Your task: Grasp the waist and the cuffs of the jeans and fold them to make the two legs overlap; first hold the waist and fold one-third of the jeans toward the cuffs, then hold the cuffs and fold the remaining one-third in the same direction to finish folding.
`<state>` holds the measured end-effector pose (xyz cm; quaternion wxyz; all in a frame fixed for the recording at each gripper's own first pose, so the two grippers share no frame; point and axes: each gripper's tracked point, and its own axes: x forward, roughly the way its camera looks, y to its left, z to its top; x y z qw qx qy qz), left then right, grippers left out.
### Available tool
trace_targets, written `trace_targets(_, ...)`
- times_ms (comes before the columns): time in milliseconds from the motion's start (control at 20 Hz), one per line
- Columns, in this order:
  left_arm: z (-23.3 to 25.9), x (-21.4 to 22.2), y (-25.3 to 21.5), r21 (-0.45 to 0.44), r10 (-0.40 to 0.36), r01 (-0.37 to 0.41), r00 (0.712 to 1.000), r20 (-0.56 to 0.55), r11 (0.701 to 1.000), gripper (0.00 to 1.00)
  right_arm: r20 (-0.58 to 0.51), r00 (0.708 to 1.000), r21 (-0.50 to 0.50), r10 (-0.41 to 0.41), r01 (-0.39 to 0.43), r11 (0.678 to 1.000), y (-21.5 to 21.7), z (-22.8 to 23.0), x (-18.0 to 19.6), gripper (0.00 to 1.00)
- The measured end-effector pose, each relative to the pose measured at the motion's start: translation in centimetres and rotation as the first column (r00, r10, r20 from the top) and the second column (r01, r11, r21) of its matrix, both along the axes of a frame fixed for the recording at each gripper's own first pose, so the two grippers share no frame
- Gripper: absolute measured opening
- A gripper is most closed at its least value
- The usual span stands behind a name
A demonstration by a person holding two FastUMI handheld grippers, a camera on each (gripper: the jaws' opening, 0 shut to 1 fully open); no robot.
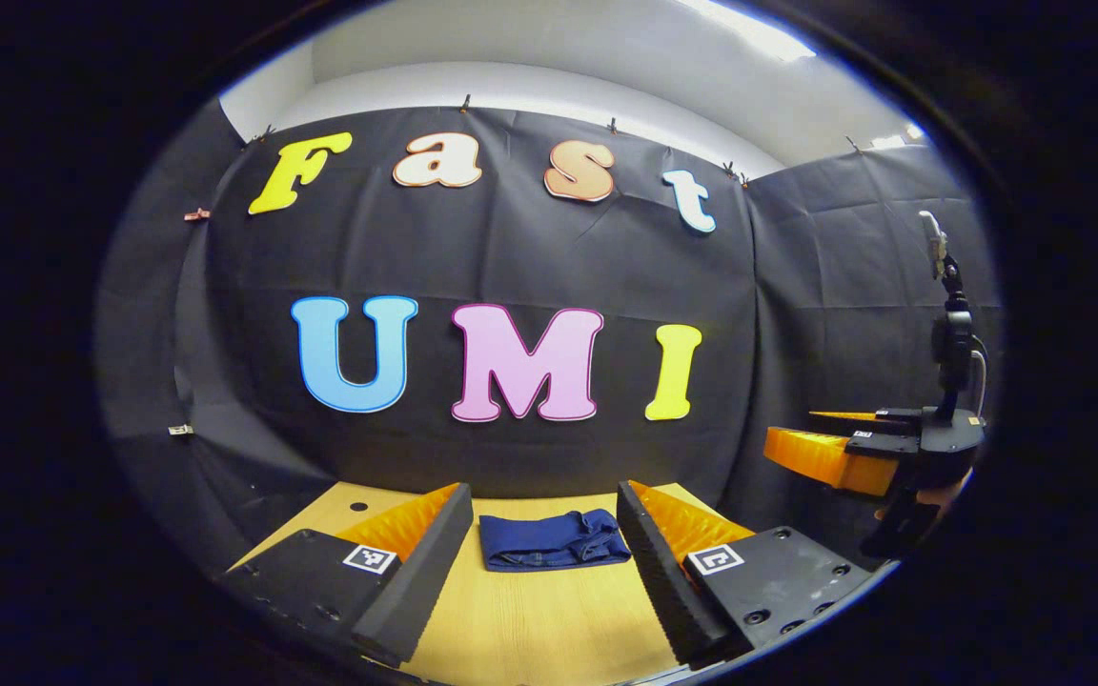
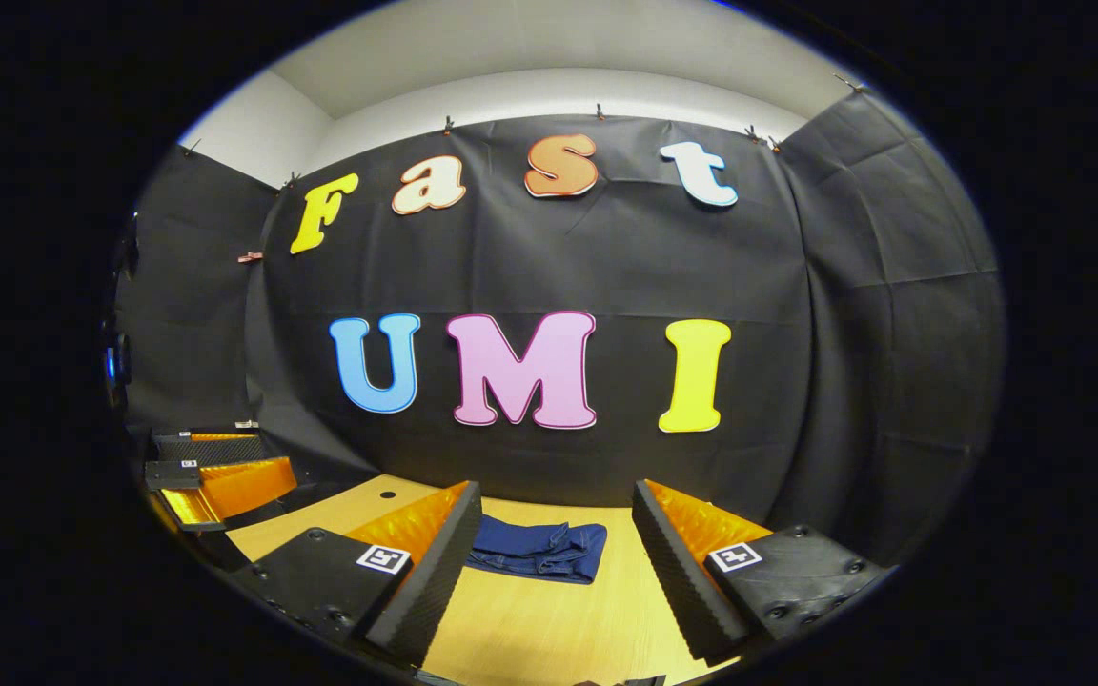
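The jeans [image 1: 554,539] are seen lower centre as a compact folded bundle on the table [image 1: 530,629], between the spread fingers of the left gripper [image 1: 541,557]. The right gripper [image 2: 549,562] is likewise open and empty. Folding is judged finished; only withdrawal seems called for.

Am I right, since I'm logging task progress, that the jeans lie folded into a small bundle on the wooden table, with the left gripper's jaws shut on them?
Not quite. The jeans do lie folded on the wooden table, but the left gripper stands open and apart from them, as the left gripper view shows.
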<state>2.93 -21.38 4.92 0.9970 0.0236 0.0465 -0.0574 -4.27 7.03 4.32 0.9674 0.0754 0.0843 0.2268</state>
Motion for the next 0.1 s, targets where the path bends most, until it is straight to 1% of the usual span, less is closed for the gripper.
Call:
trace_targets(50,0.36,0.16,0.00,0.002,-0.002,0.002,1.000,0.008,1.000,0.91,0.010,1.000,-0.005,0.005,-0.005,1.000,0.03,0.52,0.20,0.98)
trace_targets(100,0.68,0.32,0.09,0.003,-0.002,0.002,1.000,0.009,1.000,0.96,0.035,0.999,-0.009,0.008,-0.008,1.000,0.02,1.10,0.40,0.98)
